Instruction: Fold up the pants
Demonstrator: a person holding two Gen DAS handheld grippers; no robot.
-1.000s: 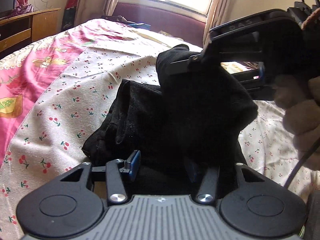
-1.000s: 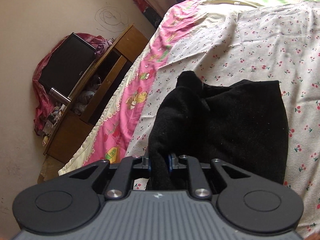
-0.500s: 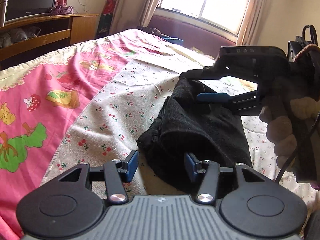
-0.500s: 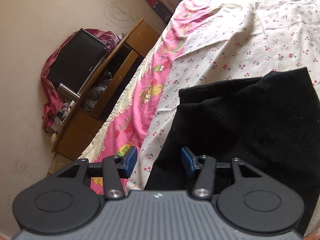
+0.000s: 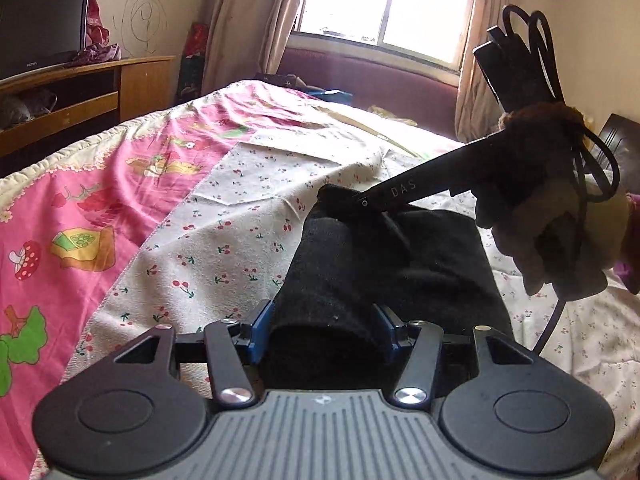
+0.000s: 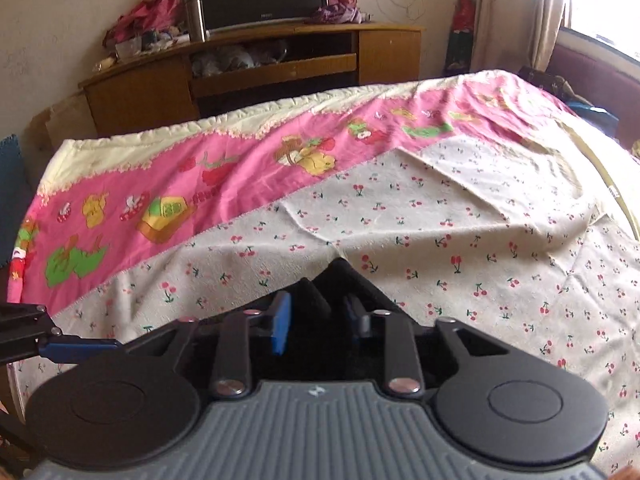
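My left gripper [image 5: 325, 330] has its jaws opening, a thick fold of the black pants [image 5: 384, 264] between the blue pads. The pants lie bunched on the cherry-print sheet [image 5: 240, 232] of the bed, at 12 o'clock from my left wrist camera. My right gripper [image 6: 316, 320] bites the far corner of the pants [image 6: 344, 276], jaws clamped on cloth, gloved right hand [image 5: 560, 240] at 2 o'clock.
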